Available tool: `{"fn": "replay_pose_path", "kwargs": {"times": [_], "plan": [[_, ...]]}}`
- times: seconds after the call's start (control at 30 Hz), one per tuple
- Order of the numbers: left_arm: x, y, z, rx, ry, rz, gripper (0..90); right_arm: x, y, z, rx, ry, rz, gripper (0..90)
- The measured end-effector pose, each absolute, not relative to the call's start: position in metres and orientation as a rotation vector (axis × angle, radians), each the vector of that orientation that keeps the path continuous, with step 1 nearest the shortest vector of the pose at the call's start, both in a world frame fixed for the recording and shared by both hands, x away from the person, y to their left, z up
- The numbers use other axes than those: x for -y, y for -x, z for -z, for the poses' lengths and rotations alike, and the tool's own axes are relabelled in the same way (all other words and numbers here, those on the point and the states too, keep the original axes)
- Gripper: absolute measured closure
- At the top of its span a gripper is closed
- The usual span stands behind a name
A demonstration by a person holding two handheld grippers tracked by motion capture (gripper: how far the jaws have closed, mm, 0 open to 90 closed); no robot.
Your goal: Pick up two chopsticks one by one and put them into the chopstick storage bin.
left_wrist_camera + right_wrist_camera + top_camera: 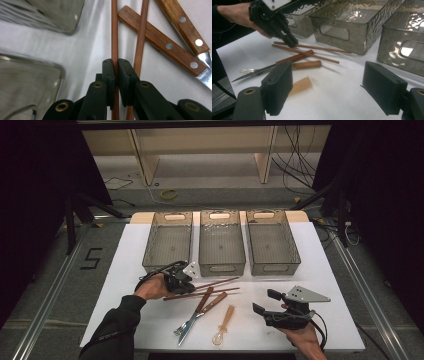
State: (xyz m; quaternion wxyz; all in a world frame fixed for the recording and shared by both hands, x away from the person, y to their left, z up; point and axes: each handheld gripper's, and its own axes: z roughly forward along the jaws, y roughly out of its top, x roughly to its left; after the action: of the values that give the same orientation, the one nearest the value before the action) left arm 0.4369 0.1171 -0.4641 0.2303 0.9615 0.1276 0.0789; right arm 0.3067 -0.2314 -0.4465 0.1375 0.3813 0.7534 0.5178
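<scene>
Two brown wooden chopsticks lie on the white table top in front of the bins. My left gripper (pixel 184 282) (pixel 116 72) (pixel 290 42) is shut on the farther chopstick (pixel 114 35) (pixel 220 283) (pixel 322 48), near its end and low to the table. The second chopstick (pixel 142 35) (pixel 200 295) (pixel 312 54) lies right beside it, free. My right gripper (pixel 264 303) (pixel 330 87) is held at the front right, open, with nothing between its jaws, facing the utensils.
A wooden-handled knife (pixel 200 306) (pixel 162 42) and fork (pixel 212 304) (pixel 187 27) cross beneath the chopsticks. An amber-handled utensil (pixel 226 317) (pixel 302 85) lies near the front edge. Three grey see-through bins (pixel 150 247) (pixel 222 268) (pixel 274 269) stand in a row behind.
</scene>
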Motion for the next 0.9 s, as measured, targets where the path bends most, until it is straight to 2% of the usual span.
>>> {"fn": "replay_pose_path", "kwargs": {"times": [0.53,0.9], "plan": [[-0.119,-0.418,0.43,-0.358,-2.571,-0.301,83.6,0.231,-0.306,0.446,-2.179,-1.094,-1.499,25.2],[-0.134,-0.408,0.408,-0.451,-2.41,-0.34,83.5,0.232,-0.306,0.446,-2.175,-1.092,-1.501,25.3]]}}
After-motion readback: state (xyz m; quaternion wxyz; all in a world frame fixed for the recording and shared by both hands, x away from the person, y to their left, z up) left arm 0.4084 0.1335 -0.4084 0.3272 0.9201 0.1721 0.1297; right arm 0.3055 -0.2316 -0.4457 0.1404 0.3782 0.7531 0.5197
